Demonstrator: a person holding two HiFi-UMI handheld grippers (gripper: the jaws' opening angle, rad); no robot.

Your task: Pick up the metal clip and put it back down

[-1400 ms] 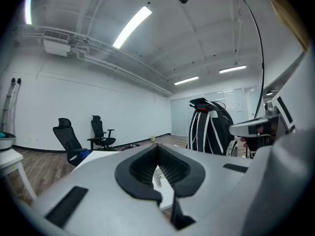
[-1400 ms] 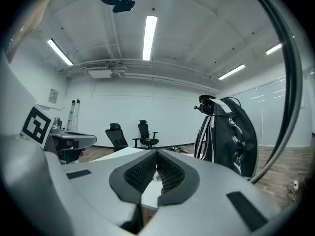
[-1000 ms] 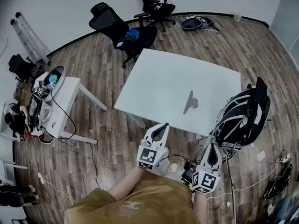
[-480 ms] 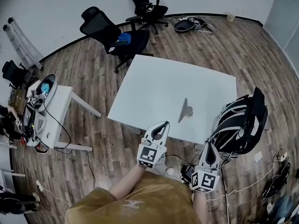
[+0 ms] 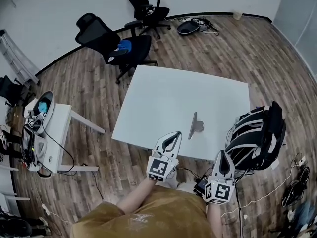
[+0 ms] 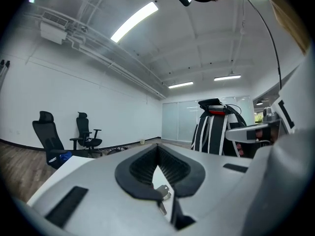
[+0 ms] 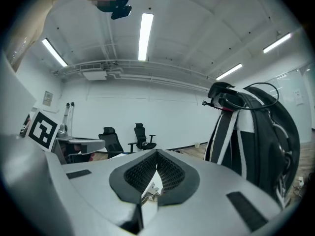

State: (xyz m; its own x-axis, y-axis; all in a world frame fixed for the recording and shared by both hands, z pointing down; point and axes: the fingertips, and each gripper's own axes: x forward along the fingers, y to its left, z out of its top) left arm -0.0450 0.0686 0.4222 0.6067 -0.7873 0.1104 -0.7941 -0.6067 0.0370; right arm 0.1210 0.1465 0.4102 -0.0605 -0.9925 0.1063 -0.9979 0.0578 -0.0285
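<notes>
The metal clip (image 5: 194,125) lies on the white table (image 5: 168,98), close to its near edge. My left gripper (image 5: 174,135) hovers over that near edge, just left of the clip, with its jaws shut and nothing held. My right gripper (image 5: 221,155) hangs off the table's near right corner, also shut and empty. In the left gripper view the shut jaws (image 6: 157,147) frame a small gap where the clip (image 6: 162,192) shows on the table. The right gripper view (image 7: 157,153) shows the clip (image 7: 150,192) the same way.
A black backpack with white stripes (image 5: 257,133) stands right beside the table's right corner. Two black office chairs (image 5: 119,46) (image 5: 146,6) stand beyond the table. A small white side table (image 5: 49,133) with gear and cables is at left. Cables lie on the wood floor.
The table and the clip have come nearer to both grippers in the head view. The left gripper's tip now reaches the table's near edge. Both grippers stay shut.
</notes>
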